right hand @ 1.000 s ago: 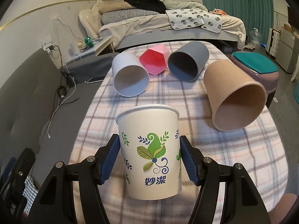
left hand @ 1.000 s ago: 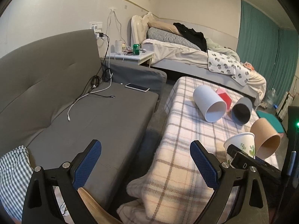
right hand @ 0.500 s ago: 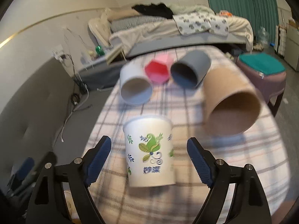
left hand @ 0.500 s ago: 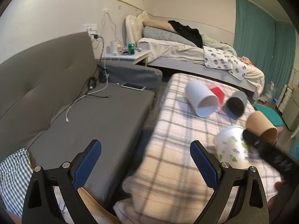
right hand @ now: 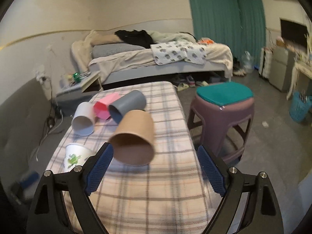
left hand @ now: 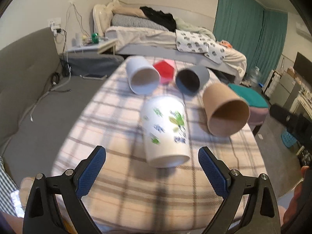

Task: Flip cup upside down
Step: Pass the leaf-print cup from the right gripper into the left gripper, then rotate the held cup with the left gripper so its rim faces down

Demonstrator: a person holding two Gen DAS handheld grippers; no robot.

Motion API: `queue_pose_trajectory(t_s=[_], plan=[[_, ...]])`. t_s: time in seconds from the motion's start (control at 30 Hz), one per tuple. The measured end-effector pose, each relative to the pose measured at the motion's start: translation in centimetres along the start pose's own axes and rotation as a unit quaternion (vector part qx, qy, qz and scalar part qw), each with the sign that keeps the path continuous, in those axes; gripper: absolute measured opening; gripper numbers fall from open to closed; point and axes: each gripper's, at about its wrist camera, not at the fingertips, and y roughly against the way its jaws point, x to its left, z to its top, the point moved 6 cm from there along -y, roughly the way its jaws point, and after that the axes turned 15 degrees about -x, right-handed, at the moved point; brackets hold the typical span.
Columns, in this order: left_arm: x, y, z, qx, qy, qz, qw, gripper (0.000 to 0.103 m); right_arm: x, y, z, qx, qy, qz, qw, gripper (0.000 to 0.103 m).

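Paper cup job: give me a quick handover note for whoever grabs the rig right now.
Left gripper: open, empty, lined up in front of the paper cup, not touching it.
Right gripper: open, empty, off to the side, facing the brown cup.
Paper cup: standing free on the plaid blanket. Motion blur hides which end is up, though the print reads upright.
Done: nothing certain.
Left: check the cup's orientation. If the mouth is up, grip it, turn it over and set it mouth down.
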Motion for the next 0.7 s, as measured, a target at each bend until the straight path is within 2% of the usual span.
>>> queue_pose_trajectory(t_s=[0.2,0.5,0.53,0.57,0.6,0.7], plan=[[-0.1,-1.9,-1.8,0.007,0.007,0.016,0.9998,0.097,-1.2,-1.2,-0.8,0.020,-0.013,0.008,1.000,0.089],[-1.0,-2.8,-3.0,0.007,-0.018,0.006,0.9998,0.095,-2.3,-2.7,-1.9,0.047,-0.030,0.005,0.998,0.089],[-1.1,-2.7,-3.0,0.005,-0.022,0.002,0.9997,0.086,-2.3,-2.9,-2.0,0.050,-0.030,0.003,0.998,0.089],[-1.3,-2.8,-3.1,0.006,-0.026,0.001,0.9996,0.071,-2.4,-3.1,-2.1,0.054,-0.029,0.001,0.998,0.089],[-1.5,-2.8,-3.2,0.009,-0.034,-0.003,0.9994,0.065,-2.4,-3.1,-2.2,0.055,-0.030,0.001,0.998,0.089],[-1.7,-2.7,-3.0,0.007,-0.040,-0.009,0.9991,0.059,-2.4,-3.1,-2.3,0.056,-0.028,0.001,0.998,0.089]])
